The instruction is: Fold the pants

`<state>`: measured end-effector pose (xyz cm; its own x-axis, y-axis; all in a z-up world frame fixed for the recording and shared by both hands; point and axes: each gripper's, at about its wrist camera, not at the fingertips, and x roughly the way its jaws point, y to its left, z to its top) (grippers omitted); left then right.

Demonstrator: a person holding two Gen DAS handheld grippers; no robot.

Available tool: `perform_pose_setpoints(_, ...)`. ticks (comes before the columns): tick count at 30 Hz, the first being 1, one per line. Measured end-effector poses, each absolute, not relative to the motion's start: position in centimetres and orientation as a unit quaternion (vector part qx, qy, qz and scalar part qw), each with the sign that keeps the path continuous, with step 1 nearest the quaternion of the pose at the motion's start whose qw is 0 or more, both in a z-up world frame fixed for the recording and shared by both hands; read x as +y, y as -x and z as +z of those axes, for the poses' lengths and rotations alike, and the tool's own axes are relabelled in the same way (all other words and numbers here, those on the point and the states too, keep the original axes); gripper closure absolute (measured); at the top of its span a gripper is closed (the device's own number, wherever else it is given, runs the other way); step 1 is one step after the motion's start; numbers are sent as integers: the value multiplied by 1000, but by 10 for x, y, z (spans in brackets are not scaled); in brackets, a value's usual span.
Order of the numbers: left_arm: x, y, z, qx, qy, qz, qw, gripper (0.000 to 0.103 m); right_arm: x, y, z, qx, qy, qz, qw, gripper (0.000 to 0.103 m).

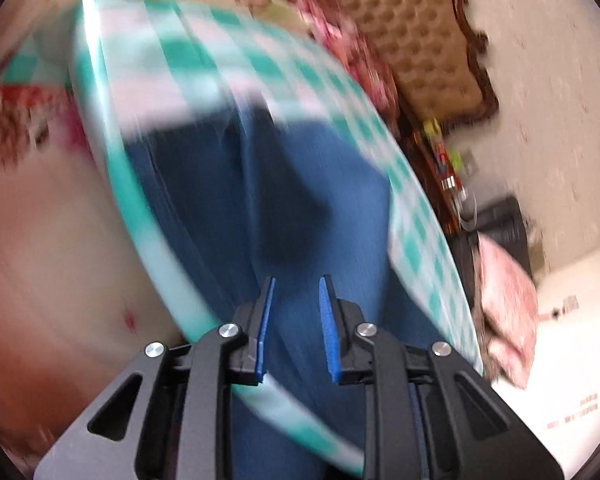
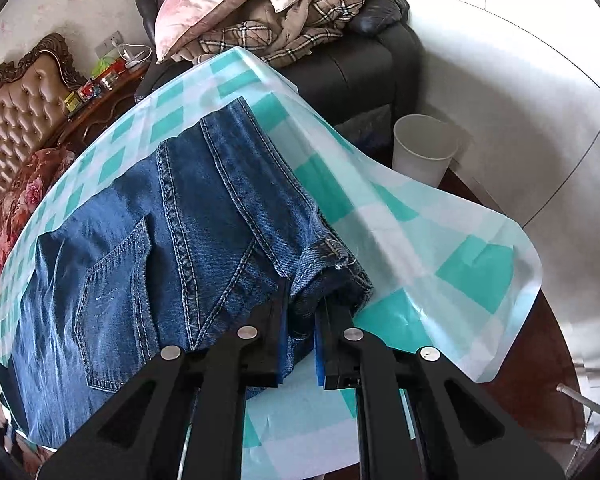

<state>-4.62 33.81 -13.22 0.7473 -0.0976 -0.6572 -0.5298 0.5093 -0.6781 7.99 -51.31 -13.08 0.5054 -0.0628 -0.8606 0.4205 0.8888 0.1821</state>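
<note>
- We see blue jeans (image 2: 148, 240) lying on a table covered by a teal-and-white checked cloth (image 2: 400, 208); back pocket and seams face up, legs folded over so the hem ends sit at the near right.
- Right gripper (image 2: 302, 312): jaws close together, clamped on the jeans' hem layers; denim bunches between the blue pads (image 2: 283, 344), so we log it as gripping the pants.
- The cloth overhangs the table edge at right in the right wrist view, its corner curling over dark wood (image 2: 548, 360).
- Left gripper (image 1: 296, 292): jaws apart with a clear gap, nothing between the pads; blue denim (image 1: 260, 200) shows in the gap beyond and under them. We cannot tell if the fingertips touch the fabric.
- Left wrist view is heavily motion-blurred; jeans run from the gripper up toward the middle of the frame, with the teal table rim (image 1: 132, 200) curving just left of them.
- Background, right view: white bucket (image 2: 424, 148) on the floor beyond the table, black sofa (image 2: 360, 68) piled with a pink pillow (image 2: 204, 4) and plaid blanket (image 2: 300, 28), tufted headboard (image 2: 16, 120) at left.
- Left view shows the same headboard (image 1: 416, 40) at top right, floral bedding (image 1: 340, 40) beside it, blurry.
</note>
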Motion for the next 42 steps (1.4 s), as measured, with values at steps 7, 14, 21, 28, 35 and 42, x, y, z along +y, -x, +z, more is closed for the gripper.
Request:
perform_pose_setpoints(7, 392, 0, -146, 364, 484, 148, 782, 71, -512, -80, -132, 475, -187, -146, 847, 93)
perform_pose_setpoints(14, 381, -11, -68, 330, 404, 94, 848, 100, -512, -81, -132, 478, -185, -145, 846, 93)
perform_pose_setpoints(21, 297, -19, -13, 368, 138, 76, 916, 100, -512, -80, -133, 476, -185, -145, 847, 93)
perform_pose_setpoints(28, 223, -18, -61, 439, -74, 55, 894, 100, -513, -79, -132, 478, -189, -142, 846, 93)
perform_pose_setpoints(35, 382, 41, -118, 418, 277, 178, 847, 100, -517, -79, -131, 478, -202, -134, 844, 93)
perform_pose_setpoints(42, 405, 60, -155, 390, 392, 160, 817, 100, -517, -75, -113, 458, -202, -130, 856, 94)
